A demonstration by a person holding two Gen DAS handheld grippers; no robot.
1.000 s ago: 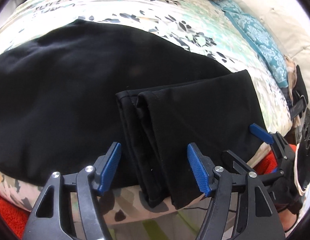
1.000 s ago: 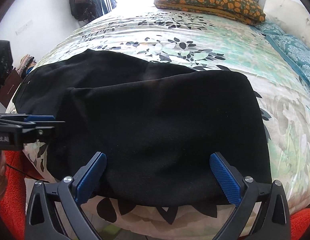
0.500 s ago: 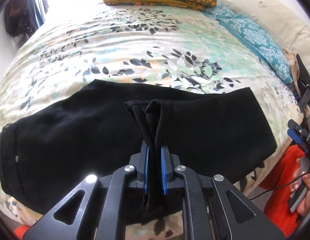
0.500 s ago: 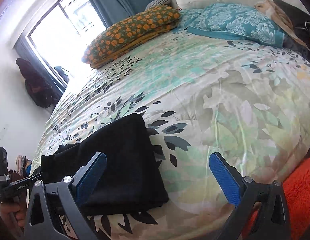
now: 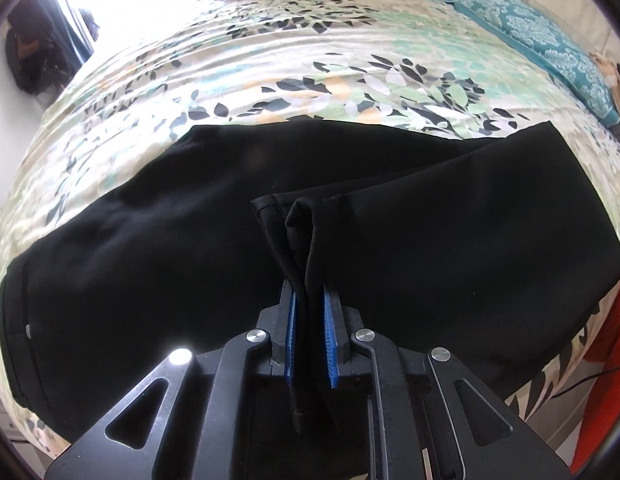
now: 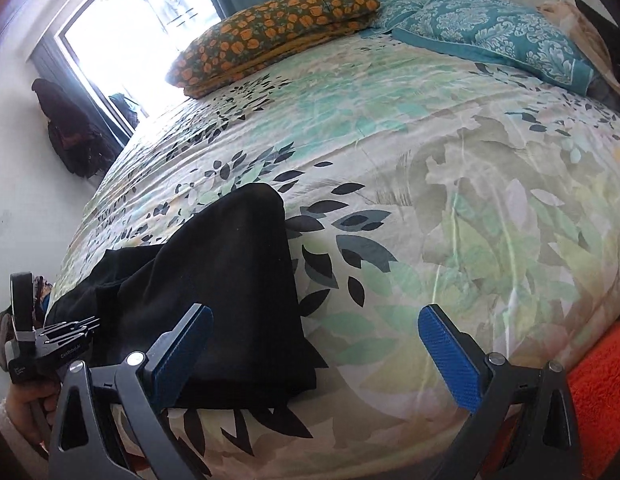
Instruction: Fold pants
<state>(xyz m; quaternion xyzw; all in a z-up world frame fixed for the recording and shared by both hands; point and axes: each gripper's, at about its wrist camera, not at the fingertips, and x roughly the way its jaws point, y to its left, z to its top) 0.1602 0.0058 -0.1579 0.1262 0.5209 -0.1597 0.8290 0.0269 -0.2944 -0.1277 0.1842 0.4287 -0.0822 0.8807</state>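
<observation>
Gripping the hems of the black pants (image 5: 182, 264), the left gripper (image 5: 310, 320) has its blue pads (image 5: 289, 332) pressed on the bunched cloth; the jaws have just been closing on this cloth, and it hangs down between them. The pants lie folded across the near edge of the bed (image 5: 310, 72), with the waistband at the left end. In the right wrist view, the right gripper (image 6: 314, 356) has its fingers wide apart with nothing between them; its left pad is over the pants' right end, its right pad over the bare cover. A hand (image 6: 26, 404) at the left of the pants holds the other tool, which carries small white writing, too small to read surely. Beyond the pants the leaf-print cover stretches to an orange flowered pillow (image 6: 278, 28) and a teal pillow (image 6: 498, 36). Right of the bed, an orange rug (image 6: 602, 392) shows.
</observation>
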